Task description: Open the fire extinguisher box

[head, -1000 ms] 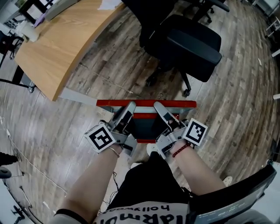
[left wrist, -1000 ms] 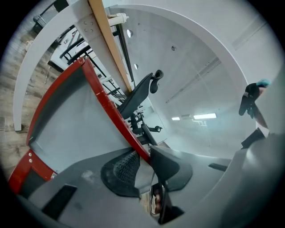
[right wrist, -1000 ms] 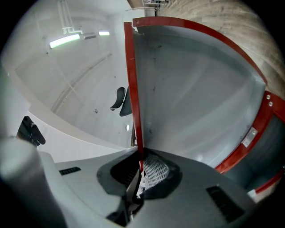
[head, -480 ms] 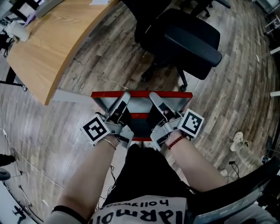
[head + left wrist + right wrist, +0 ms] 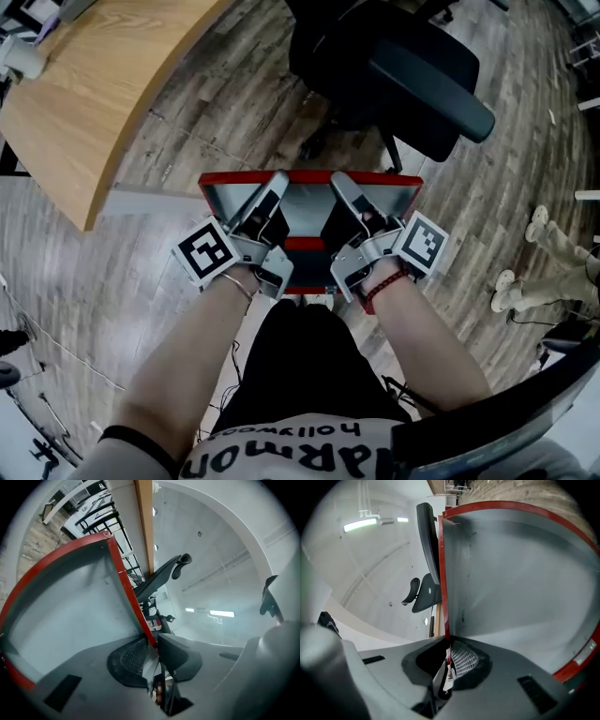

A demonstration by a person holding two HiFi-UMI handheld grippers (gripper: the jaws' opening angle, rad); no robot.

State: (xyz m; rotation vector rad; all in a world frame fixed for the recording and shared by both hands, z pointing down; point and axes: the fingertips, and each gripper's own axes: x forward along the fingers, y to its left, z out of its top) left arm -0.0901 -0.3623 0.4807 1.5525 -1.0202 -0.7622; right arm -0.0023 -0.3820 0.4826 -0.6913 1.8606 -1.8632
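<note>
Red-framed grey metal box lid (image 5: 309, 208), raised. Rim clamped at 10 o'clock by left gripper (image 5: 277, 187), fingers just closed further, and at 2 o'clock by right gripper (image 5: 343, 187). Box body mostly hidden beneath.

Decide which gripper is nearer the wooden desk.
Left. The left gripper, clamping the left edge of the lid, sits toward the desk; the right gripper clamps the right edge, farther away.

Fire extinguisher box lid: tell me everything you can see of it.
The lid is a grey, metal-looking panel in a red frame, swung up from the box. The left hand-held gripper, whose jaws have just been closing, and the right hand-held gripper each pinch its red rim.
</note>
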